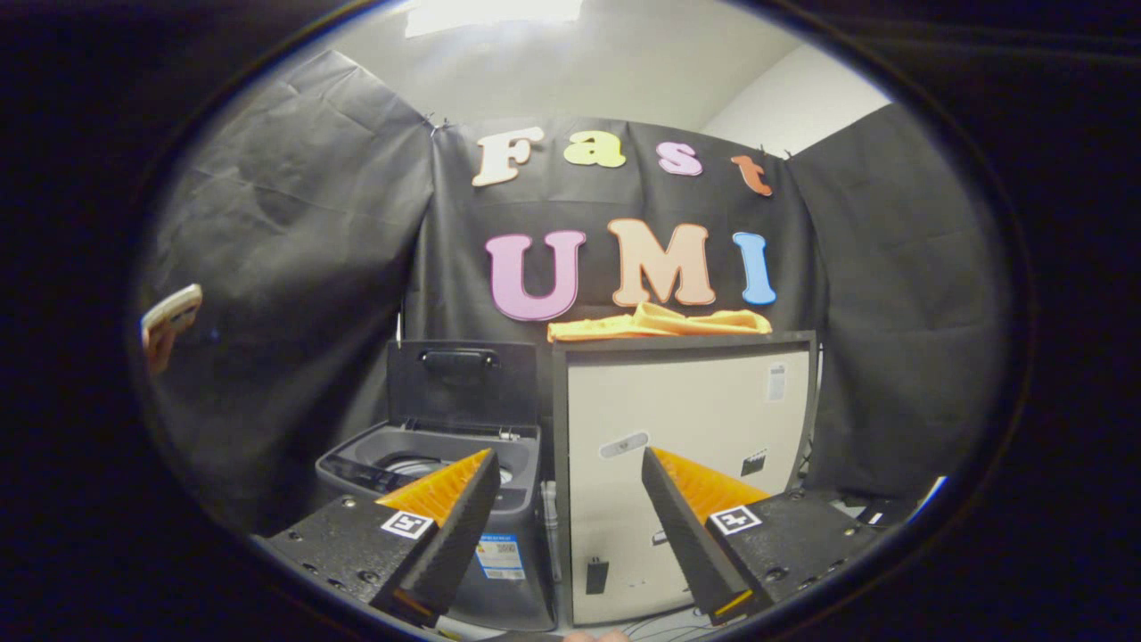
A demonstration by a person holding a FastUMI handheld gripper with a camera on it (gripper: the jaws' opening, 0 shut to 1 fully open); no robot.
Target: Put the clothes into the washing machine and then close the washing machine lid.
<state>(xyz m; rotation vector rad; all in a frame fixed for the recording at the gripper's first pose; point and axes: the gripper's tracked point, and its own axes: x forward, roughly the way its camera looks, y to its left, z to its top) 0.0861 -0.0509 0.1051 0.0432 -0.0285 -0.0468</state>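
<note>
the gripper point(570, 499) is held with its two fingers spread wide apart and nothing between them. beyond the fingers stand two units side by side: one grey washing machine point(446, 499) with its lid point(462, 383) raised upright, and one pale cabinet point(686, 419) just beside it. one orange garment point(660, 323) lies flat on the cabinet's top.

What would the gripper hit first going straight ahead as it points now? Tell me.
Probably the beige cabinet front: the open gripper aims at it, near its left edge, beside the washing machine. Depth is unclear.
</note>
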